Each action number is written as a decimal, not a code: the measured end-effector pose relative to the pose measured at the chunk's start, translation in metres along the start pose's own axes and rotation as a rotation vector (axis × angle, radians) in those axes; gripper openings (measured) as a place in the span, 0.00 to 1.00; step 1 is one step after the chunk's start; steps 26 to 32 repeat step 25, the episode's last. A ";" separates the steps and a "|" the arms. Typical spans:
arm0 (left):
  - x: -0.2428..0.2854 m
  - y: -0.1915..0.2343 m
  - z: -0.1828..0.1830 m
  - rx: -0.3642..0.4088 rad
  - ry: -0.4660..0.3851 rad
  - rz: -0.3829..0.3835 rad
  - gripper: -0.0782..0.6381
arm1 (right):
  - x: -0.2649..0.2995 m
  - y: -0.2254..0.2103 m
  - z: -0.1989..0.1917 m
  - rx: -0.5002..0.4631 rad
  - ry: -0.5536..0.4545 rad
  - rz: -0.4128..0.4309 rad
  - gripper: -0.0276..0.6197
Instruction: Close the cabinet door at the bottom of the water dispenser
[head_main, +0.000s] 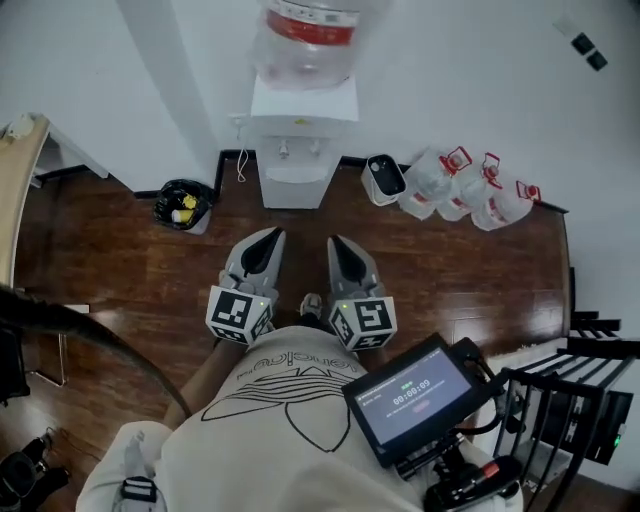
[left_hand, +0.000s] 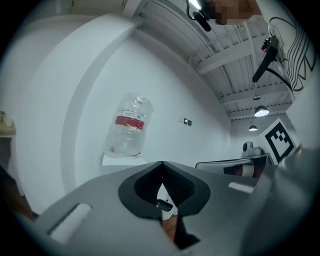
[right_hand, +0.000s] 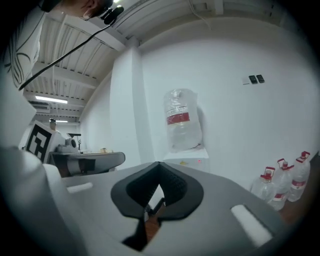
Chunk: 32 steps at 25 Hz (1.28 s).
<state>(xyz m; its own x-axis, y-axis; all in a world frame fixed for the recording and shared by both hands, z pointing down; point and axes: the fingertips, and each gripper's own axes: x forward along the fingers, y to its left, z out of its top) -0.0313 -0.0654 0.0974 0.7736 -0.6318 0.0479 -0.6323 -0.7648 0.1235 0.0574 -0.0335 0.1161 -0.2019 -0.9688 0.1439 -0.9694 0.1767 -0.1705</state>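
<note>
Floorboards of dark wood run to the far white wall, where the water dispenser (head_main: 296, 140) stands with a clear bottle (head_main: 310, 40), red-labelled, upended on top. The cabinet door (head_main: 295, 192) at its foot looks flush with the white body. Left of it on the floor sits a black bin (head_main: 183, 205) holding yellow and pale scraps. Just right of the dispenser is a small white bin (head_main: 383, 180) with a dark mouth, its contents too dim to tell. Beyond that, a cluster of clear jugs (head_main: 470, 195) with red caps leans against the wall. Nearer, well apart from the dispenser, the person holds both tools side by side. The left gripper (head_main: 270, 235) has its jaws pressed together on nothing, and the right gripper (head_main: 336, 242) is likewise closed and empty.
</note>
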 end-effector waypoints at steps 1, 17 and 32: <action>-0.002 0.002 0.006 0.001 -0.017 0.008 0.13 | 0.000 0.005 0.004 -0.010 0.000 0.015 0.05; -0.030 -0.002 0.006 0.043 -0.012 0.028 0.13 | -0.010 0.044 0.005 -0.075 0.011 0.069 0.05; -0.035 0.004 0.018 0.071 -0.040 0.034 0.13 | -0.003 0.050 0.014 -0.096 -0.011 0.083 0.05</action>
